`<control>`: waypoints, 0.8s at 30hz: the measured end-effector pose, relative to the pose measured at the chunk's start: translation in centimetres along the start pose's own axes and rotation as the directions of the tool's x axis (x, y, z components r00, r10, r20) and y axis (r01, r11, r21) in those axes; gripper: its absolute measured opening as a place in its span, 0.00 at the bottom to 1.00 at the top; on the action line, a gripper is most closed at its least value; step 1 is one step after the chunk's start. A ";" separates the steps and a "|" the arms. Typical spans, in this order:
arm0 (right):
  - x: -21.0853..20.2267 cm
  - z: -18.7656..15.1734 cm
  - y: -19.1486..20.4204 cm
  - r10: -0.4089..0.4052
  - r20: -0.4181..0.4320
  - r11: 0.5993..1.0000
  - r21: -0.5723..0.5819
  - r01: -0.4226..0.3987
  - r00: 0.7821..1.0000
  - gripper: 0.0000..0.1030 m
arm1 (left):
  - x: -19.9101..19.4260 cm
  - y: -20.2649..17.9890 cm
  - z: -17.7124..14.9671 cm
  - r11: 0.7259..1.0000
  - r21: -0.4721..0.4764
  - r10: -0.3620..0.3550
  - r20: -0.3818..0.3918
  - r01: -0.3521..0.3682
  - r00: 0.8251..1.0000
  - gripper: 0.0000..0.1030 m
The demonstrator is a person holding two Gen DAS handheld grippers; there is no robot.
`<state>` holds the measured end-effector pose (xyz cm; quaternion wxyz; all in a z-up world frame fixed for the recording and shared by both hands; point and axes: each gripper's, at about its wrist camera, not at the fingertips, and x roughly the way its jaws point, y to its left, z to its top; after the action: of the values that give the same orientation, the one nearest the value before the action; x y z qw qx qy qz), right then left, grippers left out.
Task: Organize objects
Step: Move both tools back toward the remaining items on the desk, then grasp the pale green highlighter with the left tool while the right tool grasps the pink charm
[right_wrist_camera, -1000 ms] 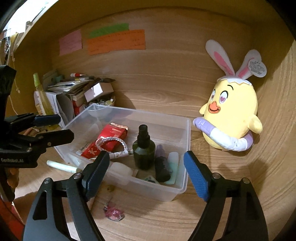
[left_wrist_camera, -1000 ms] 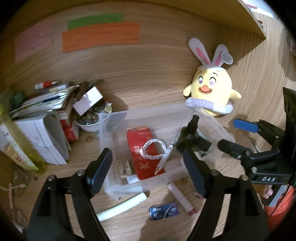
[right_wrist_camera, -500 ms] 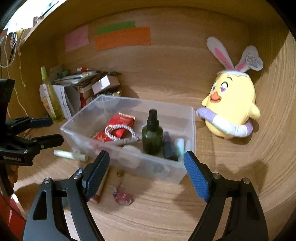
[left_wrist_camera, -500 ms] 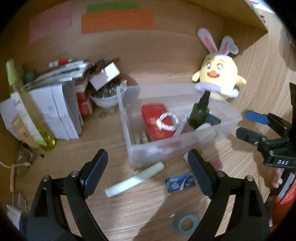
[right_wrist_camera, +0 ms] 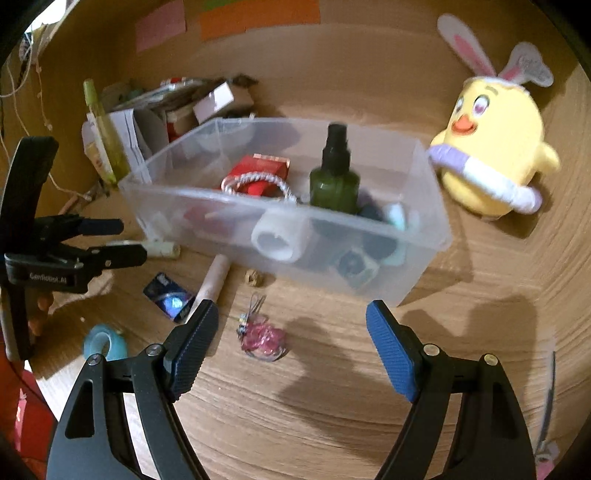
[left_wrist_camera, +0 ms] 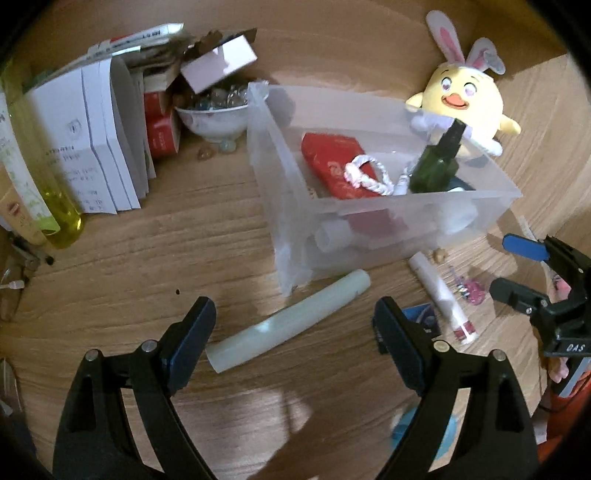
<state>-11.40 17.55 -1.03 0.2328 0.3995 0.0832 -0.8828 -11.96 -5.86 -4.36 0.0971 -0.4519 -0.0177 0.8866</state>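
Left wrist: left tool [left_wrist_camera: 293, 328] agape, downward-tilted

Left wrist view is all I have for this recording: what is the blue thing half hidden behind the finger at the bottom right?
Observer: The right wrist view shows it whole: a teal roll of tape, flat on the wooden desk, outside the clear plastic bin.
Operator: What does the right gripper face?
Observer: The right gripper is open. A pink beaded trinket lies on the desk within its gap, not gripped.
Operator: Anything on the back wall?
Observer: A pink paper note and an orange paper strip are stuck there.
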 end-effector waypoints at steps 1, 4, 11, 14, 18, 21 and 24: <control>0.3 -0.1 0.1 0.003 -0.013 1.000 -0.004 -0.003 1.000 0.74 | 0.3 0.2 0.0 1.000 -0.003 0.008 -0.007 -0.008 1.000 0.86; 0.9 -0.3 0.5 0.020 -0.045 1.000 -0.012 -0.021 0.999 0.66 | 0.5 0.6 0.0 1.000 -0.006 -0.001 -0.006 0.001 1.000 0.78; 1.9 -0.9 1.6 0.008 -0.084 0.998 -0.066 -0.014 0.996 0.47 | 0.3 -0.6 -0.3 0.997 0.070 -0.013 -0.002 0.013 1.000 0.54; 1.8 -1.0 1.8 0.003 -0.083 0.996 -0.085 -0.011 0.997 0.38 | 0.0 -1.2 -0.7 0.995 0.102 -0.006 -0.001 0.006 1.000 0.41; 1.7 -1.1 2.0 0.007 -0.080 0.995 -0.095 -0.015 0.997 0.27 | -0.4 -1.4 -1.2 0.994 0.105 -0.012 -0.005 0.013 1.000 0.30; 1.8 -1.2 2.0 0.008 -0.071 0.996 -0.093 -0.014 0.997 0.26 | -0.7 -1.4 -1.5 0.994 0.105 -0.021 -0.008 0.022 1.000 0.22; 1.6 -1.4 2.1 0.001 -0.060 0.996 -0.090 -0.006 0.998 0.25 | -0.8 -1.6 -1.8 0.993 0.115 -0.016 0.000 0.016 1.000 0.14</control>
<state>-10.33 15.67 -3.07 0.2495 0.4150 0.1292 -0.8654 -9.75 -4.53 -4.60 0.1299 -0.4448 0.0297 0.8857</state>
